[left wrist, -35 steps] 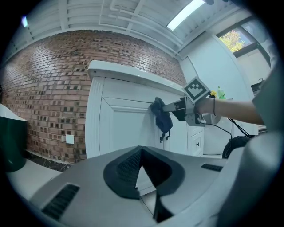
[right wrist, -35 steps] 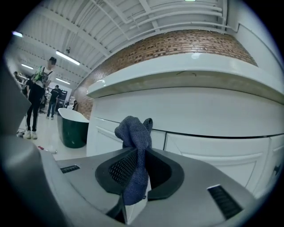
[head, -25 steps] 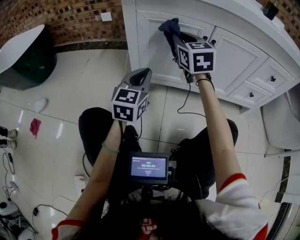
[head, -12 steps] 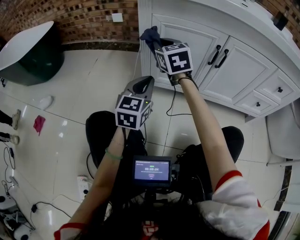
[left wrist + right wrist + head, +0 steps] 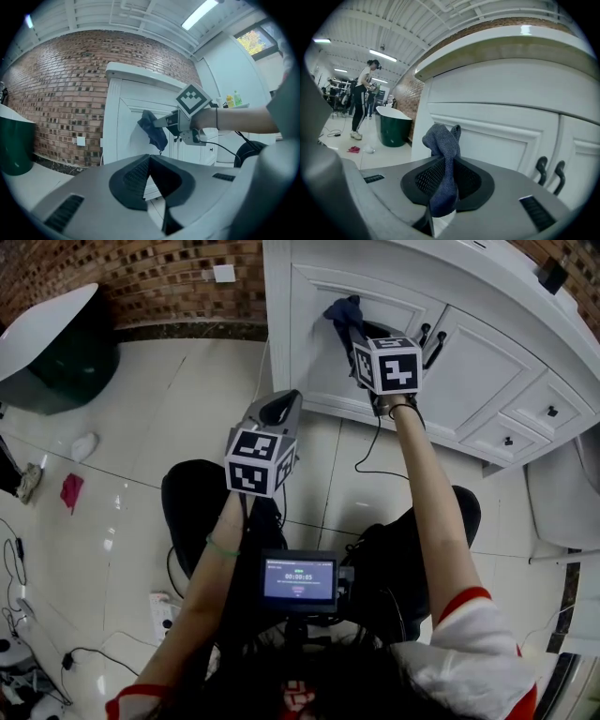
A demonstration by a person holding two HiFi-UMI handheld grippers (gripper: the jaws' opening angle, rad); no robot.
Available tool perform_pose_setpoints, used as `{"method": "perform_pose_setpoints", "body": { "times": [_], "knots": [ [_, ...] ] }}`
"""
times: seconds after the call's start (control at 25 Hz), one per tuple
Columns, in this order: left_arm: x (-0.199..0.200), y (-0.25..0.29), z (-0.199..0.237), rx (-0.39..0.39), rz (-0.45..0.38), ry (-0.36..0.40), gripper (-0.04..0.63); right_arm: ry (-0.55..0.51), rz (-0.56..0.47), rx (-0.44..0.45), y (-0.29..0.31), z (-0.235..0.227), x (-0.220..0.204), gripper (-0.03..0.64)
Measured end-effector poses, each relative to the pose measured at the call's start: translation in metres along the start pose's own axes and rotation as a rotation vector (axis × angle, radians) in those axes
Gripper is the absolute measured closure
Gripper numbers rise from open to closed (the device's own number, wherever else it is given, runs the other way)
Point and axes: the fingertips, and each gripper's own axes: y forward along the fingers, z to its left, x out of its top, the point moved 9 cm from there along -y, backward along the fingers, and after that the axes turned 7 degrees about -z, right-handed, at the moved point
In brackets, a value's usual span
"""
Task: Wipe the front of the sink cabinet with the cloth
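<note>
Blue-grey cloth [image 5: 443, 154] stands bunched between the jaws of the right gripper [image 5: 444, 187], which are clamped tight on it. In the head view its free end looks pressed against the leftmost door [image 5: 314, 362] of the white cabinet [image 5: 487, 371], just under the front edge of the worktop [image 5: 469, 273] and near its left corner. The left gripper [image 5: 149, 183] hangs back from the cabinet, jaws together with nothing between them.

Wiping seems under way on that first door. No streak or damp patch shows how much is covered. I judge that the panels past the black handles [image 5: 429, 341] and the drawers [image 5: 525, 413] toward the worktop's right end are left to do.

No brand shows. The small screen [image 5: 297, 578] carries a timer-like readout, too small to read. The marker cubes [image 5: 392, 364] bear only black-and-white squares.
</note>
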Motion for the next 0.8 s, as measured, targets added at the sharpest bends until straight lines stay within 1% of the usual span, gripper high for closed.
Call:
{"method": "perform_pose_setpoints", "body": {
  "times": [0.2,0.4,0.6,0.8],
  "knots": [
    [-0.001,0.009,-0.021,-0.038,0.007,0.009,0.575,0.019,0.019,-0.080,-0.034,-0.043,-0.019,0.554],
    [0.004,0.019,-0.039,-0.067,0.007,0.023,0.575,0.047,0.021,-0.150,-0.064,-0.072,-0.027,0.554],
    [0.003,0.023,-0.055,-0.089,0.017,0.031,0.575,0.082,0.013,-0.161,-0.082,-0.089,-0.035,0.554],
    [0.004,0.022,-0.058,-0.095,0.019,0.033,0.575,0.076,0.017,-0.154,-0.085,-0.082,-0.034,0.554]
  ]
}}
